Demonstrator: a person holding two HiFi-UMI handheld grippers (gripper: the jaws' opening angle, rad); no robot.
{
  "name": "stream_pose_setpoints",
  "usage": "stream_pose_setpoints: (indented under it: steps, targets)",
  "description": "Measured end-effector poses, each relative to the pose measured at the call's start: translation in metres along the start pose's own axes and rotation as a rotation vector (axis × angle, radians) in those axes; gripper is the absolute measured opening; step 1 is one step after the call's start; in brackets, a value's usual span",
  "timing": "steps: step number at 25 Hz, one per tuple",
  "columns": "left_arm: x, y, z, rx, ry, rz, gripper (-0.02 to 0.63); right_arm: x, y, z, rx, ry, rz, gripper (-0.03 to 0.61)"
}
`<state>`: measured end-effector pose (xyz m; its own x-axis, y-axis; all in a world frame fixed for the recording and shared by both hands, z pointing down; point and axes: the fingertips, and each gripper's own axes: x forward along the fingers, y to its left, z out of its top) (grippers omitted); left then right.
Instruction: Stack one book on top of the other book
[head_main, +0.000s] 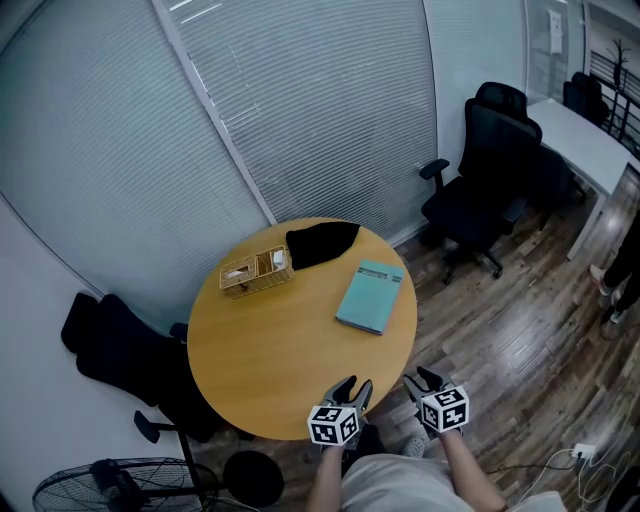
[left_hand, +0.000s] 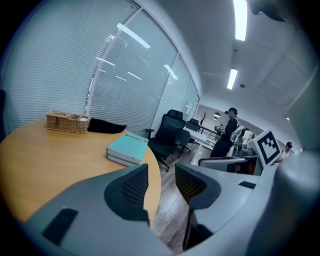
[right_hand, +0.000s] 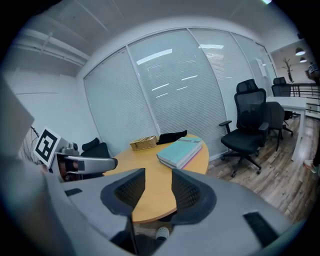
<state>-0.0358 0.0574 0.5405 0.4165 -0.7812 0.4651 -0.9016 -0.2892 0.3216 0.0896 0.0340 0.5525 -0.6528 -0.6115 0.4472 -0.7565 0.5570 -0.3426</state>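
Note:
A teal book (head_main: 371, 296) lies on the right part of the round wooden table (head_main: 280, 340). In the left gripper view the teal book (left_hand: 128, 148) rests on a second, thinner book, and in the right gripper view the same pair (right_hand: 181, 151) lies stacked. My left gripper (head_main: 352, 385) hovers at the table's near edge, open and empty (left_hand: 162, 182). My right gripper (head_main: 425, 380) is just off the edge to the right, also open with nothing between its jaws (right_hand: 157, 190). Both point toward the books, well short of them.
A wicker basket (head_main: 257, 271) and a black cloth (head_main: 320, 243) sit at the table's far side. A black office chair (head_main: 490, 170) stands beyond the table at right, another black chair (head_main: 120, 350) at left, a fan (head_main: 120, 485) on the floor. A person (left_hand: 230, 130) stands far off.

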Motion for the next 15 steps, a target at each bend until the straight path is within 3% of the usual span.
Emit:
stream_pose_setpoints:
  steps: [15]
  targets:
    - [-0.0100,0.0081,0.0030,-0.014,-0.045,0.033,0.067,-0.0036,0.0035,-0.0031,-0.001,-0.011,-0.004,0.054]
